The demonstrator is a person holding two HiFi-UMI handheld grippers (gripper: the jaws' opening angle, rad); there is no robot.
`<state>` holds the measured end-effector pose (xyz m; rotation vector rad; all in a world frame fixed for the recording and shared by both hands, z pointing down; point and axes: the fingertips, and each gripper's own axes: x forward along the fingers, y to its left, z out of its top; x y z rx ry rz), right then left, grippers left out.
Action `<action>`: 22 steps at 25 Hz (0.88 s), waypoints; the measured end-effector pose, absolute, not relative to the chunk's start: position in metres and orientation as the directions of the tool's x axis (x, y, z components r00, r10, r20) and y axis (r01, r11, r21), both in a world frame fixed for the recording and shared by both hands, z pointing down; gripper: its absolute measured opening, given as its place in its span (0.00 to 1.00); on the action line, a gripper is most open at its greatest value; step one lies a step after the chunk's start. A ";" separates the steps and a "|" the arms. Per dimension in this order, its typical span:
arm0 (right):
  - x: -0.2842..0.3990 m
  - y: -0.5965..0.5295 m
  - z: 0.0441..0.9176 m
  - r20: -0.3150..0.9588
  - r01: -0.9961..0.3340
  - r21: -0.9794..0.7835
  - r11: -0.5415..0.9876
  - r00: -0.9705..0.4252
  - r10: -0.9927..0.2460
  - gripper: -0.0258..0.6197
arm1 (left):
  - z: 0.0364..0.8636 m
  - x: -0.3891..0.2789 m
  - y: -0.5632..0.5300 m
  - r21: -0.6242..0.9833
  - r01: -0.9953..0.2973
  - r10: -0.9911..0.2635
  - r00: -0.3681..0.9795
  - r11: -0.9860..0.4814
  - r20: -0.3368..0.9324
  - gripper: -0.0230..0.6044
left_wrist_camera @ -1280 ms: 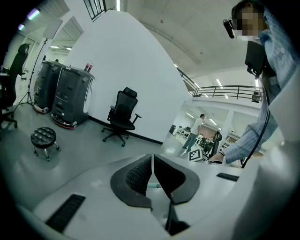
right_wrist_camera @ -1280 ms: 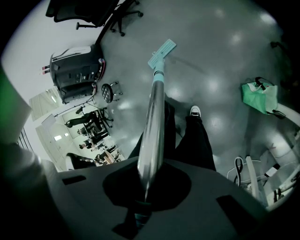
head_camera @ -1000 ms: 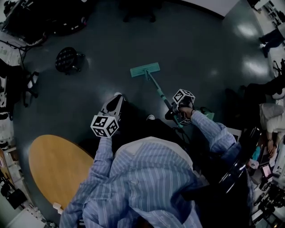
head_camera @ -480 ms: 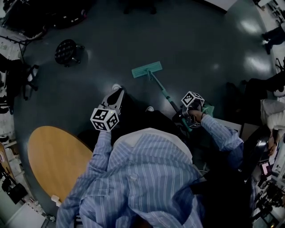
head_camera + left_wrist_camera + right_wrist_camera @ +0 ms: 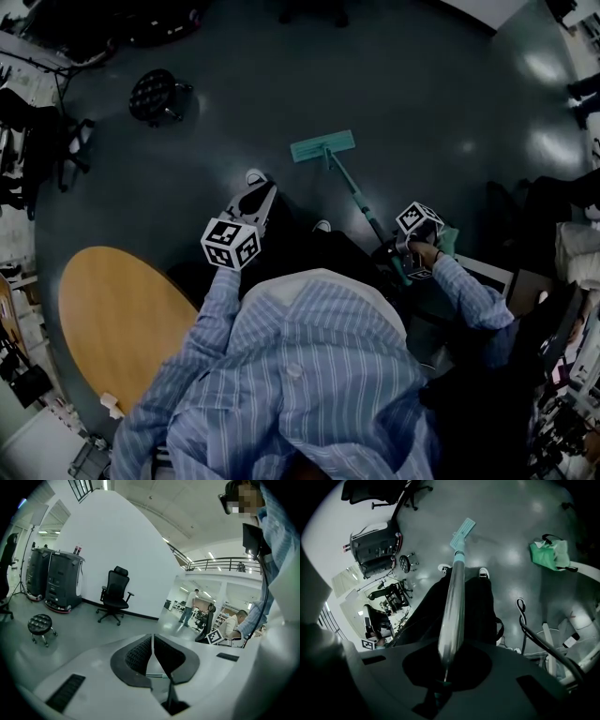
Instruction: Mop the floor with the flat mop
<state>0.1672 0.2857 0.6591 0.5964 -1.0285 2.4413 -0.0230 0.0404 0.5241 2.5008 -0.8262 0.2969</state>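
Observation:
The flat mop's teal head (image 5: pixel 322 146) lies flat on the dark grey floor (image 5: pixel 412 84) just ahead of my shoes. Its handle (image 5: pixel 356 195) slants back to my right gripper (image 5: pixel 392 251), which is shut on it. In the right gripper view the silver handle (image 5: pixel 454 592) runs from between the jaws out to the mop head (image 5: pixel 462 528). My left gripper (image 5: pixel 262 195) is held out over my left shoe, away from the mop. It is shut (image 5: pixel 152 638), its ridged pads (image 5: pixel 138 654) meeting with nothing between them.
A round wooden table (image 5: pixel 117 328) stands at my left. A black stool (image 5: pixel 154 94) is further out on the left. A green bag (image 5: pixel 550 554) and cables lie at my right. An office chair (image 5: pixel 115 595), black machines (image 5: pixel 56 581) and people stand around the hall.
My right gripper has drawn back to the right with the handle, and the mop head has slid nearer my feet. The left gripper stays shut and has hardly moved.

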 end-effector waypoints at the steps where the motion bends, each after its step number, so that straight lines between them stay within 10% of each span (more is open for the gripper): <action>1: 0.165 0.288 0.659 0.536 -0.532 -0.557 -0.638 -0.817 0.213 0.07 | 0.525 -0.025 0.043 0.379 -0.606 -0.500 0.793 -0.699 0.347 0.07; 22: 0.134 0.291 0.656 0.521 -0.480 -0.566 -0.670 -0.839 0.161 0.07 | 0.529 -0.068 0.057 0.371 -0.647 -0.541 0.761 -0.666 0.358 0.07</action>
